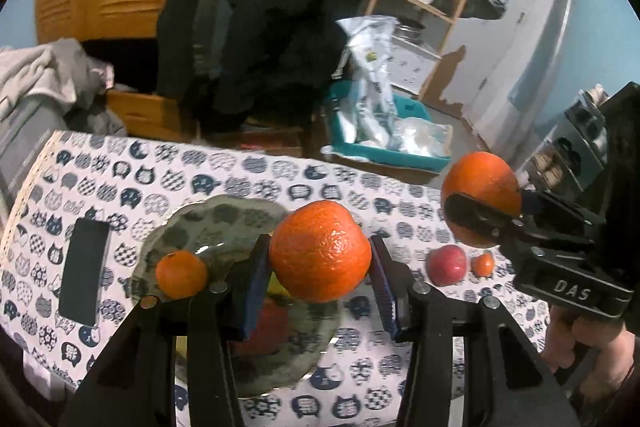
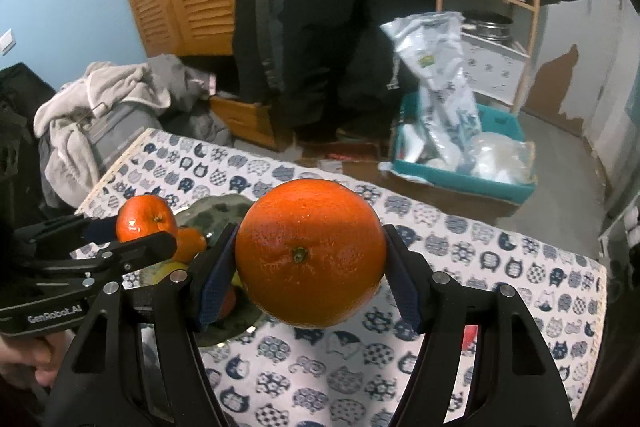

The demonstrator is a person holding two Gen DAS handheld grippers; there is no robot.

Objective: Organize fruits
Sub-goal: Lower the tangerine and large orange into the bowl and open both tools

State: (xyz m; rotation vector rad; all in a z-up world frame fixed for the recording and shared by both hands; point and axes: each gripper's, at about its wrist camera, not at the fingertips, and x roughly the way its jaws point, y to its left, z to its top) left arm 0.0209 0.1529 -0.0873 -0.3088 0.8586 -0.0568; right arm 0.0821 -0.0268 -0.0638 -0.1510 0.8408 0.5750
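Each tool — left tool [image 1: 320,259], right tool [image 2: 310,259] — pinches one orange; two more oranges, one apple [image 1: 447,265] wait.

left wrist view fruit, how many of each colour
orange fruit: 4
red fruit: 2
yellow fruit: at least 1, mostly hidden
total: at least 7

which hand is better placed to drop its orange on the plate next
Left, probably. The left tool holds its orange right over the plate, where a small orange already lies. The right tool holds its orange over bare tablecloth, beside the plate.
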